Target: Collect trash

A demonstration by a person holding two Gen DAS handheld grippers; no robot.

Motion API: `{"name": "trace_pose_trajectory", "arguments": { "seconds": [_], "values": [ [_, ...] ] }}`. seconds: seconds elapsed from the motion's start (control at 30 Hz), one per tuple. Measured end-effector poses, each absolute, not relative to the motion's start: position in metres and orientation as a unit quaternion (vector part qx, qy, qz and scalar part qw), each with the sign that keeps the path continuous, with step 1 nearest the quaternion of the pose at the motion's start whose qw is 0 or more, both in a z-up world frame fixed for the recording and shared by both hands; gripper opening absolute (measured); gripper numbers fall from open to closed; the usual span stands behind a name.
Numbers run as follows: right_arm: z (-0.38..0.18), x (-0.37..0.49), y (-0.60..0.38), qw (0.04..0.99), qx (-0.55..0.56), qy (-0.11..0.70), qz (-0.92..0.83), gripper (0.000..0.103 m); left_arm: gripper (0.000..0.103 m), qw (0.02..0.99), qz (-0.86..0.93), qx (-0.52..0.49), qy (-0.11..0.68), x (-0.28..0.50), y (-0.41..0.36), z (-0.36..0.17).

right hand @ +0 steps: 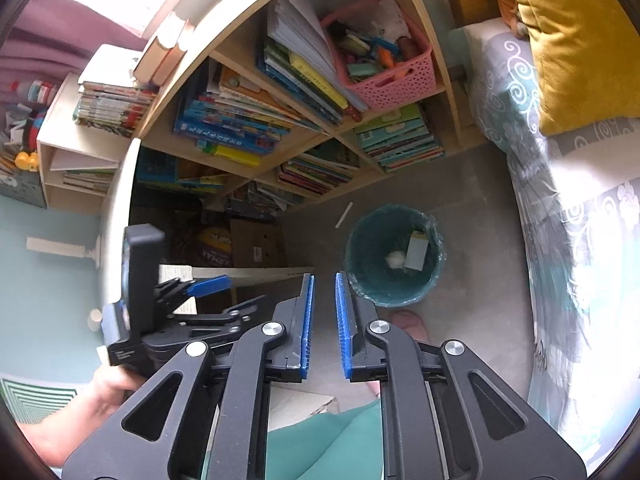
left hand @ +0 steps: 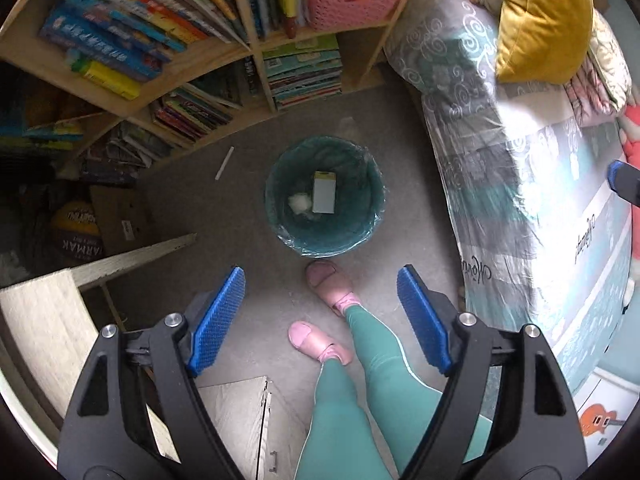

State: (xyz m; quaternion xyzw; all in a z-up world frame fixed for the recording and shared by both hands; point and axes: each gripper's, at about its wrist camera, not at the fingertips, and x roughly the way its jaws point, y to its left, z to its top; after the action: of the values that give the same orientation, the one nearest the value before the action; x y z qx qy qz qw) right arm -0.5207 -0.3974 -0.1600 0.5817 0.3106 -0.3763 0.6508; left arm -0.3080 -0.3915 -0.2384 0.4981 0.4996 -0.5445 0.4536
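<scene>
A teal trash bin with a clear liner stands on the grey floor, holding a small pale box and a white crumpled wad. It also shows in the right wrist view, with the box and wad inside. A white stick-like piece lies on the floor left of the bin, also seen in the right wrist view. My left gripper is open and empty, high above the floor near the bin. My right gripper is nearly closed with a narrow gap, holding nothing.
A wooden bookshelf full of books stands behind the bin. A bed with a patterned cover and a yellow pillow lies to the right. The person's legs and pink slippers are just before the bin. A cardboard box sits left.
</scene>
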Motion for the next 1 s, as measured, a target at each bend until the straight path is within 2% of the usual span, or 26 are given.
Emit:
{"name": "trace_pose_trajectory", "arguments": {
  "seconds": [0.13,0.2,0.27,0.33,0.4,0.43,0.47,0.5,0.53,0.67,0.83,1.0],
  "values": [
    [-0.150,-0.484,-0.408,0.681,0.558,0.331,-0.339,0.032,0.076,0.490,-0.533,0.464,0.510,-0.272,-0.372,-0.214],
    [-0.144,-0.455,-0.415,0.701,0.539,0.346,-0.312,0.045,0.076,0.514,-0.521,0.437,0.523,-0.245,-0.358,-0.198],
    [-0.137,-0.419,-0.422,0.723,0.522,0.361,-0.274,0.051,0.077,0.540,-0.507,0.408,0.534,-0.219,-0.342,-0.182],
    [-0.129,-0.378,-0.427,0.746,0.502,0.376,-0.227,0.054,0.084,0.576,-0.484,0.374,0.542,-0.189,-0.320,-0.163],
    [-0.118,-0.335,-0.425,0.767,0.476,0.388,-0.184,0.064,0.086,0.615,-0.458,0.340,0.544,-0.160,-0.294,-0.143],
    [-0.111,-0.311,-0.423,0.779,0.460,0.395,-0.158,0.065,0.078,0.618,-0.463,0.311,0.553,-0.147,-0.281,-0.135],
    [-0.104,-0.286,-0.420,0.791,0.443,0.401,-0.130,0.066,0.077,0.615,-0.467,0.278,0.572,-0.136,-0.268,-0.128],
    [-0.098,-0.263,-0.414,0.801,0.428,0.406,-0.103,0.070,0.083,0.634,-0.446,0.250,0.580,-0.125,-0.249,-0.118],
    [-0.090,-0.236,-0.407,0.811,0.408,0.414,-0.072,0.071,0.089,0.658,-0.423,0.244,0.573,-0.116,-0.238,-0.111],
    [-0.066,-0.158,-0.373,0.833,0.350,0.429,0.022,0.071,0.089,0.707,-0.388,0.158,0.570,-0.090,-0.175,-0.074],
    [-0.043,-0.078,-0.320,0.841,0.283,0.447,0.119,0.071,0.089,0.768,-0.305,0.100,0.554,-0.064,-0.101,-0.047],
    [-0.033,-0.049,-0.289,0.852,0.255,0.433,0.147,0.071,0.089,0.802,-0.236,0.127,0.533,-0.052,-0.052,-0.038]
  ]
}}
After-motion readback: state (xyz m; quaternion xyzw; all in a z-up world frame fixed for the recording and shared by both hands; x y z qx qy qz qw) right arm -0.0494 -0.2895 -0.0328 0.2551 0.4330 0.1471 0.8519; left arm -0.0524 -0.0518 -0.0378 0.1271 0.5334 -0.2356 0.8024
